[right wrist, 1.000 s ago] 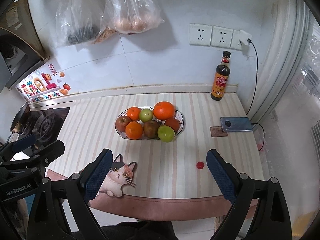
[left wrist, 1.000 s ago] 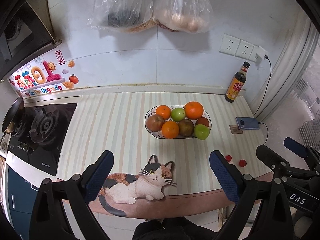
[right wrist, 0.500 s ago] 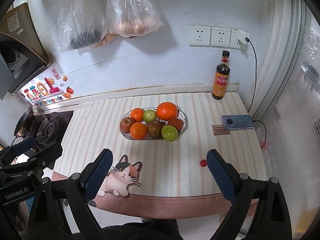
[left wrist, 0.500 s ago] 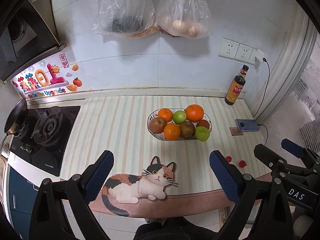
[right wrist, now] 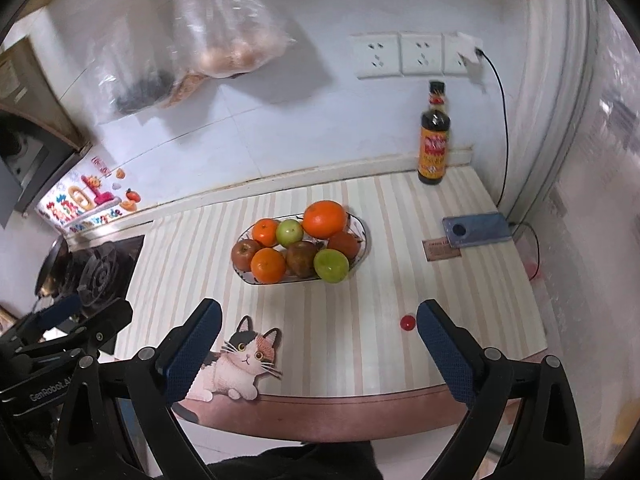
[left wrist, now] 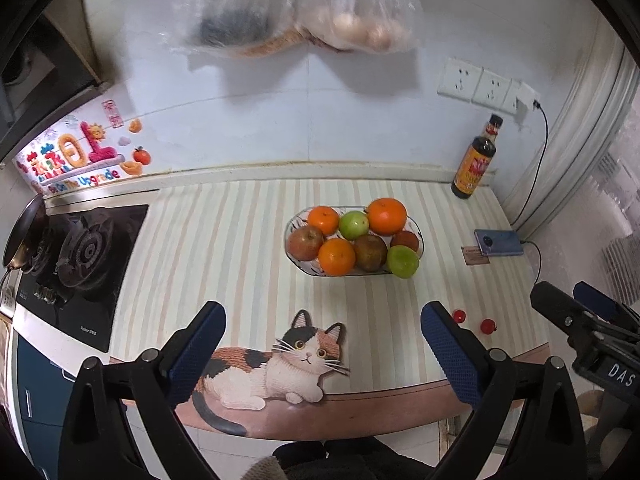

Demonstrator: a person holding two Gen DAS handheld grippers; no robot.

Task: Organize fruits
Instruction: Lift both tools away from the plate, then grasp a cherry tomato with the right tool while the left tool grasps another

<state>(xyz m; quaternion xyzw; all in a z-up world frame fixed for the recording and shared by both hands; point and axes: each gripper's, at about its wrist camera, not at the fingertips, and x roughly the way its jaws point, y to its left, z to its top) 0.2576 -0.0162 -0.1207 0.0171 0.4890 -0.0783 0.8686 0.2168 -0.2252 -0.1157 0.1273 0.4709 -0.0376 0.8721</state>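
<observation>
We judge the job nearly done or not yet begun, and the frames alone cannot settle which; every piece of fruit we can see sits heaped in the oval glass bowl (left wrist: 418,227) at the middle of the striped counter (left wrist: 224,248), and none lies loose on the surface; in it we count three oranges, the largest (left wrist: 387,216) at the back right, two green apples, one (left wrist: 403,261) leaning at the front right rim, a red apple (left wrist: 305,243) at the left end, a brownish pear-like fruit (left wrist: 370,252) in the middle, and a reddish one at the right that we cannot name; the only loose items near the front edge are two small red caps or beads (left wrist: 459,315), too small to tell; if sorting by kind is wanted, that is still to do, since the kinds are mixed together; the left gripper (left wrist: 322,346) has its jaws spread wide, holding nothing and touching nothing, well short of the bowl above the cat sticker (left wrist: 276,364); the right gripper (right wrist: 318,344) is likewise spread wide and empty, hanging over the near edge of the counter, apart from the bowl and from the phone (right wrist: 476,229) at the right.
</observation>
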